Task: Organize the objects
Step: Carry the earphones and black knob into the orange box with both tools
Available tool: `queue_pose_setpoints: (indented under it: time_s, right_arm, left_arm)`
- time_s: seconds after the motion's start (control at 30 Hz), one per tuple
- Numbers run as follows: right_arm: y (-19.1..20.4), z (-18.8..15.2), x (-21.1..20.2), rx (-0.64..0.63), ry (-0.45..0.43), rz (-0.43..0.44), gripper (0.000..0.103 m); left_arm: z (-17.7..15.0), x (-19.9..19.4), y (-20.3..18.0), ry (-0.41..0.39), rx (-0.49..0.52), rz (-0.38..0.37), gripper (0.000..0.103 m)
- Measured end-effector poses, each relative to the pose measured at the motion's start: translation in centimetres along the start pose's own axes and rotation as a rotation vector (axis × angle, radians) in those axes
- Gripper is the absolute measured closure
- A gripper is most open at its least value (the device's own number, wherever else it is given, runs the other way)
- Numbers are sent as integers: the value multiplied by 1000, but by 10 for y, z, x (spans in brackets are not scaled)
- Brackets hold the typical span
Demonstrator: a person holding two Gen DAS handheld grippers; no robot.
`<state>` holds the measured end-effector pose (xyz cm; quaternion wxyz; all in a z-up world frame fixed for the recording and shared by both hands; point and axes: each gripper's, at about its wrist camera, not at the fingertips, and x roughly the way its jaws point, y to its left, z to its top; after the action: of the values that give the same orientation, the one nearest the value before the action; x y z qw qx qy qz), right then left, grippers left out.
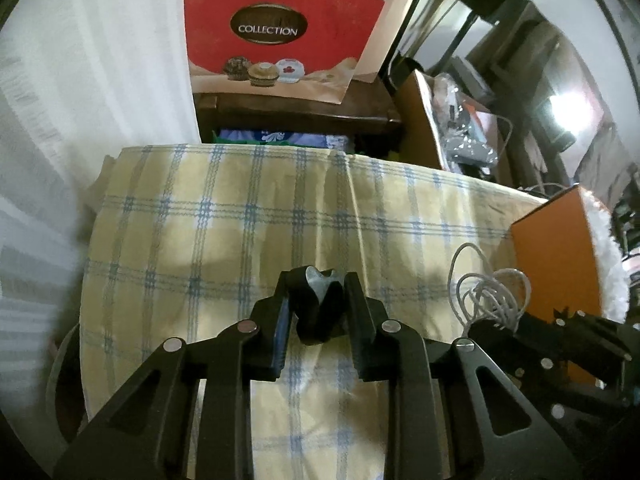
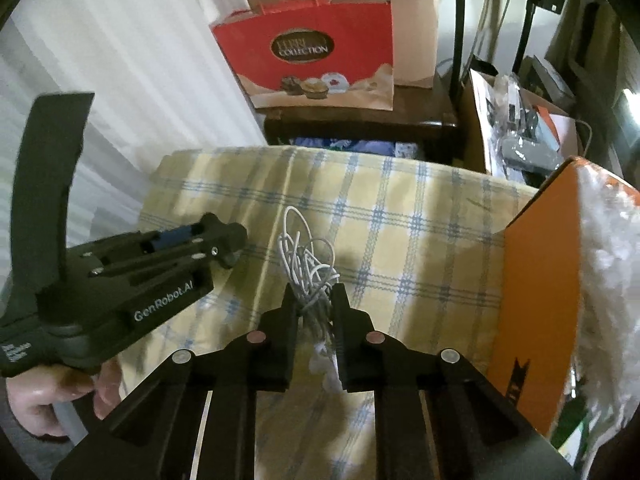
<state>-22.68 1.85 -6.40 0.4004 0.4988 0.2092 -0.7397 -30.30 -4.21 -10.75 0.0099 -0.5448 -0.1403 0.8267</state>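
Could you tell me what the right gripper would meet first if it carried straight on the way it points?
Probably the checked cloth just beyond the right gripper, which is already shut on the white cable bundle; depth is uncertain.

Table under a yellow-and-blue plaid cloth (image 1: 248, 216) (slightly creased), orange box (image 2: 540, 280) at its right edge

Dim indoors, lit mainly from the left through a pale curtain (image 1: 100, 80), washed out near white. Small hard glare at far right (image 1: 560, 104), blown out. Soft dark shadows across the checked cloth (image 1: 240, 220) ahead of each tool. Strong fisheye bending, black corners in both views. Smeared motion blur along the left edges; the near gripper bodies soft, the red bag (image 2: 312, 56) lettering slightly fuzzy. Muted, yellowish colour overall.
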Motion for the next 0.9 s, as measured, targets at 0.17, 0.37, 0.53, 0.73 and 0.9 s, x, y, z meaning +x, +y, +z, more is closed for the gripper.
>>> queue_pose_setpoints:
  time_s: [0.17,0.37,0.53,0.73,0.9]
  right_arm:
    - [0,-4,-23,-2,-22,9,88]
    - [-5,-12,-52,13,-48,16,88]
    - [-13,-23,-80,22,-73,12,88]
    - [-30,-38,-122,41,-115,1,88]
    - [-50,-54,-151,63,-137,-28,88]
  left_arm:
    - [-7,-25,-11,-21,11,-25,80]
    - [-19,-58,-35,-47,53,-51,80]
    - [-30,-83,-61,-68,95,-79,80]
    - [-43,-111,-98,-92,143,-118,80]
    - [-56,-121,-132,-90,173,-159,80]
